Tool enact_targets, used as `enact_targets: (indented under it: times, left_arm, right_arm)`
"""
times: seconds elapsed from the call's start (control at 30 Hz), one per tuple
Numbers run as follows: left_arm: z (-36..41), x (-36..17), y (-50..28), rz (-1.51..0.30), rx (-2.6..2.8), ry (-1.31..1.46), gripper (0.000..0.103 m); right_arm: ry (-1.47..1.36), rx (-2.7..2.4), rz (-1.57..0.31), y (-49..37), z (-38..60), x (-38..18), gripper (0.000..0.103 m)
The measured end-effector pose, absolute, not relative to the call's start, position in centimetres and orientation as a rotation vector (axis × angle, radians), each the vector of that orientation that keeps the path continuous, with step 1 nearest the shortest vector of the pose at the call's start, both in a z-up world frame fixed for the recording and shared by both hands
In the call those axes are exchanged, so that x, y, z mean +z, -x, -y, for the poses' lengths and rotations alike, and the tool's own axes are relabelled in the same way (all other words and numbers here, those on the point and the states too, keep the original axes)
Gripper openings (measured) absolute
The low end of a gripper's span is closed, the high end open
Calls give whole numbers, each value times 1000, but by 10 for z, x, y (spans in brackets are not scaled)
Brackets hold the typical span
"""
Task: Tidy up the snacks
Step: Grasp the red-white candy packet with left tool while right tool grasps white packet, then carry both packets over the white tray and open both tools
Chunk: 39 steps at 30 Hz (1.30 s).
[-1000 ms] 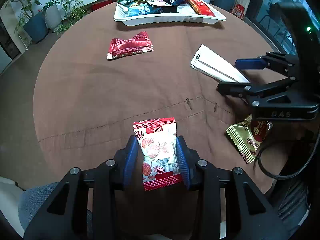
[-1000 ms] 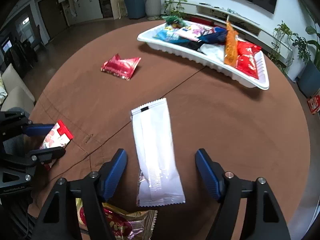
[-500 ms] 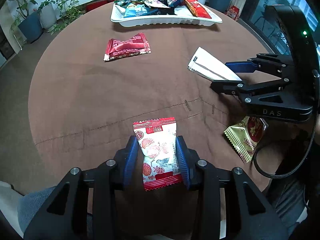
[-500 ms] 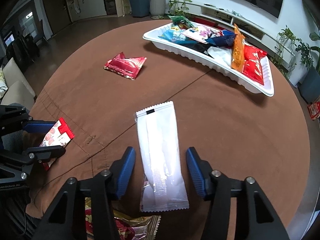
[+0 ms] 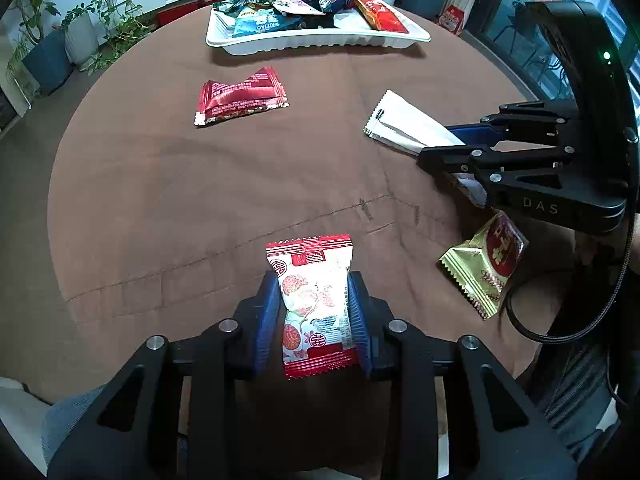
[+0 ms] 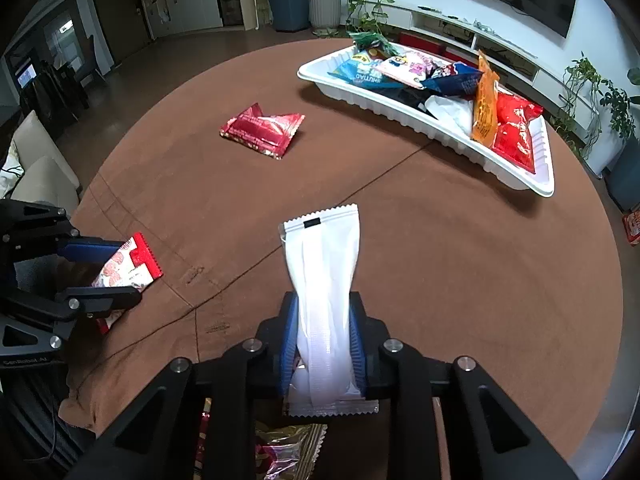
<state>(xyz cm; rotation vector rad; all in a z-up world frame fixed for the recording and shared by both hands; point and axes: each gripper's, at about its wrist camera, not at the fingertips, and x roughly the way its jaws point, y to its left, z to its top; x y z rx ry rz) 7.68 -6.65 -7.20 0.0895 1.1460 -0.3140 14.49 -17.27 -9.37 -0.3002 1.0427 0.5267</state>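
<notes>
Between the right tongs [image 6: 323, 344], a white sachet [image 6: 324, 280] is pinched mid-length, light and floppy. Left tongs [image 5: 316, 316] clamp a red-and-white snack packet [image 5: 314, 300], crushable, by its edges.

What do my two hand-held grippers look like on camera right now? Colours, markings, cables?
Both are black angular linkage frames with silver pivot bolts and ribbed blue finger pads. The right hand-held gripper carries grey "DAS" lettering, a green indicator light and a black cable looping below it. The left hand-held gripper looks the same, with faint white lettering on its side.
</notes>
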Motion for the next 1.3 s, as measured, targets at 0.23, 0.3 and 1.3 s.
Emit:
enact_targets:
  times: [0.23,0.3,1.3]
  left_arm:
    - [63,-71,-77,-1142,-322,-64,30]
    - [63,-70,-77,-1139,-323,-64,30]
    - [60,47,-173,-850,-372,8,30]
  right_arm:
    - [281,537,-1021,-145,173,-88,23]
    - [269,536,-1010,-145,175,-85,23]
    - [-33,482,-798,-189,232,7,23]
